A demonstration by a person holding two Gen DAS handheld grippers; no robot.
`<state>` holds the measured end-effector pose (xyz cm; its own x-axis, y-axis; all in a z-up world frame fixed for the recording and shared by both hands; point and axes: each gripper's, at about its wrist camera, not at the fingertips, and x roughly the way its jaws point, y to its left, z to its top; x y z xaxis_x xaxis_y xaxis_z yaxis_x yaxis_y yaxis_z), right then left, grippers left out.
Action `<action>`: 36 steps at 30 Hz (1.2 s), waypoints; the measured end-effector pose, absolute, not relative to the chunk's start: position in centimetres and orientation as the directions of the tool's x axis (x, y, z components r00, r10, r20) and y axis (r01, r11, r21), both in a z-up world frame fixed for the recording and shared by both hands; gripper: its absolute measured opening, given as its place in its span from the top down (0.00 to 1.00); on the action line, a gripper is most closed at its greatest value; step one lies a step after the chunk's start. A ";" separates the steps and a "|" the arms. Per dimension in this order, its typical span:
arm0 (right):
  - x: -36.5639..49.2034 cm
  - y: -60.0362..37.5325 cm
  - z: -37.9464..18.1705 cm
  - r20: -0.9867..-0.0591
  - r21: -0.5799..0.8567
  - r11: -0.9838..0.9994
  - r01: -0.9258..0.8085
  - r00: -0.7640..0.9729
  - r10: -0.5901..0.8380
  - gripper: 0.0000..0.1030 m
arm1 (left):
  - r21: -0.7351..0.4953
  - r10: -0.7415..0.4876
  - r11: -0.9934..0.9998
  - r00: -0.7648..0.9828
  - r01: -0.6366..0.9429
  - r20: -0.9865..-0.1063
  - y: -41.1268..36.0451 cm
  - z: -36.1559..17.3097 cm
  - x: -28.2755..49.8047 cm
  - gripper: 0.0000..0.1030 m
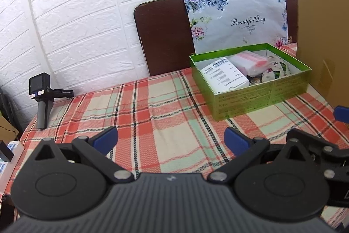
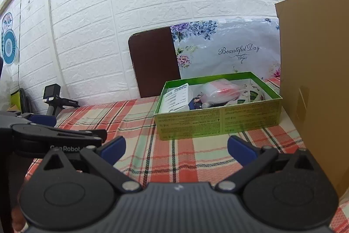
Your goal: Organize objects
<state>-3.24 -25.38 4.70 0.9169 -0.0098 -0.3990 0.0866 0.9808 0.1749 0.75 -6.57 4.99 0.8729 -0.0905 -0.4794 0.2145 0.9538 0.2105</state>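
Left hand-held gripper (image 1: 171,138): nearest my lens, blue fingers spread wide, nothing between them, hovering low over the tabletop.
Right hand-held gripper (image 2: 176,146): likewise released and empty; it sits just beside the left one.
Tabletop (image 1: 152,115): covered in a red, green and cream plaid cloth, bare in front of both tools.
Green box (image 2: 218,121): open-topped, at the far right of the tabletop, close to the cardboard panel (image 2: 316,80).
Box contents: white labelled carton (image 1: 225,78), pink-and-clear plastic bag (image 1: 250,62), a small dark figure (image 2: 196,103), a patterned item at the right end.
Small camera on a grip (image 1: 40,99): far left edge, well apart from the box.
Task status, my judgement: items look gathered in the box; no loose object remains in view.
Risk: the two tools are close enough to knock together; reaching in could snag the bag or shove the light box against the cardboard.
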 end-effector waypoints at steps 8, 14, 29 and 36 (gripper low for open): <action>-3.2 -25.4 4.5 -0.405 0.181 0.979 0.092 0.914 -0.011 0.00 | 0.231 -0.084 0.950 0.885 0.210 -0.458 -6.9 5.2 0.2 0.00; -3.2 -25.4 4.4 -0.405 0.183 0.979 0.094 0.914 -0.012 0.00 | 0.232 -0.079 0.950 0.881 0.208 -0.466 -7.0 5.1 0.2 0.00; -3.3 -25.6 4.1 -0.420 0.203 0.972 0.119 0.907 -0.023 0.00 | 0.256 -0.036 0.947 0.853 0.196 -0.521 -7.4 4.3 0.6 0.00; -3.1 -25.9 3.7 -0.433 0.217 0.967 0.130 0.901 -0.024 0.00 | 0.263 -0.029 0.943 0.838 0.204 -0.545 -7.7 3.9 0.8 0.00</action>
<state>-3.14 -25.92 3.65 0.9009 -0.0238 -0.4334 0.1302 0.9673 0.2175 0.78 -7.70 3.86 0.8380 -0.0289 -0.5449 0.2036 0.9430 0.2631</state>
